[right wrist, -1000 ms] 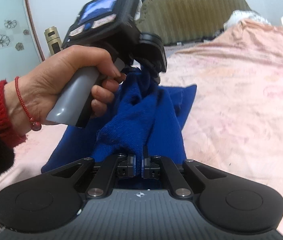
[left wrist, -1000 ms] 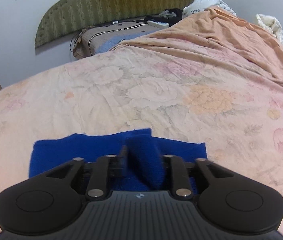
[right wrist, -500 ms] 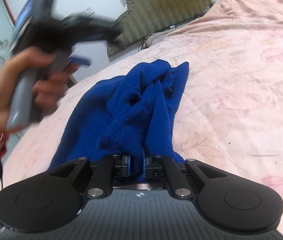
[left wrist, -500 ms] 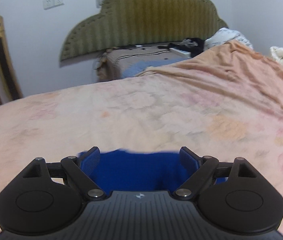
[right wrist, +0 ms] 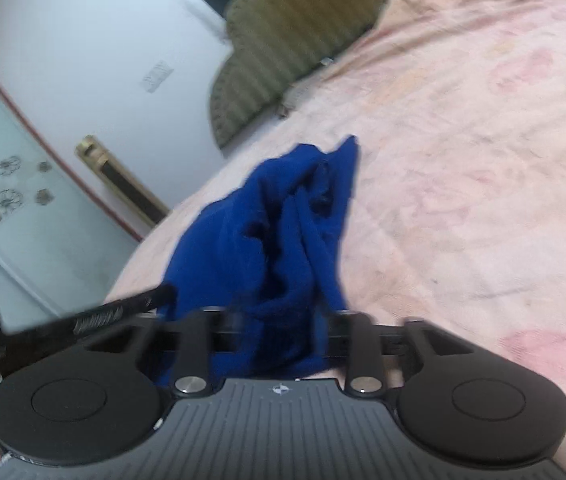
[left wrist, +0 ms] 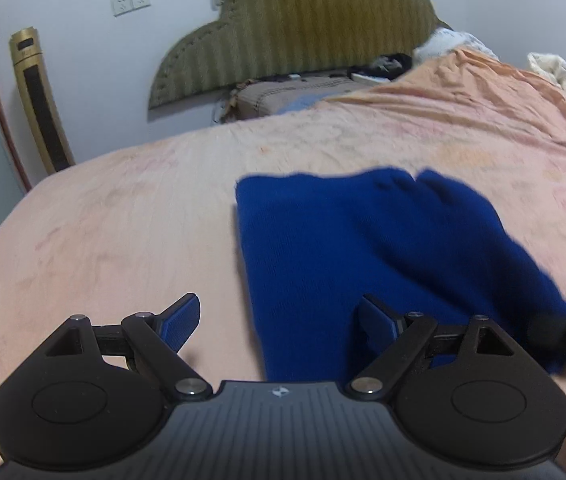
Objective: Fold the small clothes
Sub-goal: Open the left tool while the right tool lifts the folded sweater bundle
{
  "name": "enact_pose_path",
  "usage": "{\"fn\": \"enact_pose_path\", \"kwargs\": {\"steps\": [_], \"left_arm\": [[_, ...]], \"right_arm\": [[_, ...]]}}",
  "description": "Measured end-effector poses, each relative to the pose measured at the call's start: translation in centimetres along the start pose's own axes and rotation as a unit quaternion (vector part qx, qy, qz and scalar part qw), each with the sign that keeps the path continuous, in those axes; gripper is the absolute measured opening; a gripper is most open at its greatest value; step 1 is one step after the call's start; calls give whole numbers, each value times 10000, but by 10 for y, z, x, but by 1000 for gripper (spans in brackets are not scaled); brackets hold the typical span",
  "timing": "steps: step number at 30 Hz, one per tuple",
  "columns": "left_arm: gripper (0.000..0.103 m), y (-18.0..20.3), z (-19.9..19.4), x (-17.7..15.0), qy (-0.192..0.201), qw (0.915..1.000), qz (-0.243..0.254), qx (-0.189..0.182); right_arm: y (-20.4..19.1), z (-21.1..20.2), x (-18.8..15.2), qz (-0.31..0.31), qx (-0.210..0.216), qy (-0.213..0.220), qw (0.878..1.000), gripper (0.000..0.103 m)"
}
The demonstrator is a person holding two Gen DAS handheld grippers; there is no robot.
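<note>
Our left gripper (left wrist: 279,320) hangs above the bed (left wrist: 123,208) with its fingers spread wide and nothing between them; its right finger sits over the near edge of the blue garment (left wrist: 363,240), the left finger over bare sheet. Our right gripper (right wrist: 279,332) has a bunched fold of that blue garment (right wrist: 283,240) between its fingers, though motion blur keeps us from telling how tightly they press. We see the cloth lying rumpled on the pink floral bedspread (right wrist: 463,160), below the green headboard (left wrist: 303,32). Beside the bed stands a gold tower fan (left wrist: 39,100).
</note>
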State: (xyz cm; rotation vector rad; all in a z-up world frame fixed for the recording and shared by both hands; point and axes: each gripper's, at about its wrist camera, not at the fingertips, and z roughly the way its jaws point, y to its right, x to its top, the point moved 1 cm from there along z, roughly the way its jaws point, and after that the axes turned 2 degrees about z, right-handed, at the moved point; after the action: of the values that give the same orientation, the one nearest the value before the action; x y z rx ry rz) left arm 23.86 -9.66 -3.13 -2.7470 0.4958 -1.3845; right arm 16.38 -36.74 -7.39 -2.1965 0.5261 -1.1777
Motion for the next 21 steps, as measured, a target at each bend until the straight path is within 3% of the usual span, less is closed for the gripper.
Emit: {"fn": "enact_pose_path", "kwargs": {"steps": [2,6,7,9,13,15,17,20,21], "left_arm": [[87,1,-2,-8,-35,9999,115,-42],[87,-3,-4,-22,-57,9996,272,4],[87,-5,-4,-23,-80,9996,255,-16],[87,-9,-7,-25,-79,9998,192,-36],[87,-9,-17,-21,100,9997,229,-13],[87,-4,-18,-20,114,9995,301,-75],[87,2,-18,-21,112,9993,314,-137],[87,6,-18,-23,129,9994,287,-142],[87,7,-18,-22,146,9994,278,-160]], "right_arm": [[7,-1,0,136,-137,-169,9997,11],[19,-1,0,570,121,-617,9964,11],[20,-1,2,618,93,-664,9958,19],[20,-8,8,618,-18,-570,9965,23],[-16,-25,25,-498,-545,92,9972,41],[-39,-14,34,-1080,-616,175,9921,49],[-53,6,46,-1286,-516,127,9903,61],[-56,42,62,-1122,-418,-122,9927,60],[-54,56,65,-1053,-476,-270,9929,48]]}}
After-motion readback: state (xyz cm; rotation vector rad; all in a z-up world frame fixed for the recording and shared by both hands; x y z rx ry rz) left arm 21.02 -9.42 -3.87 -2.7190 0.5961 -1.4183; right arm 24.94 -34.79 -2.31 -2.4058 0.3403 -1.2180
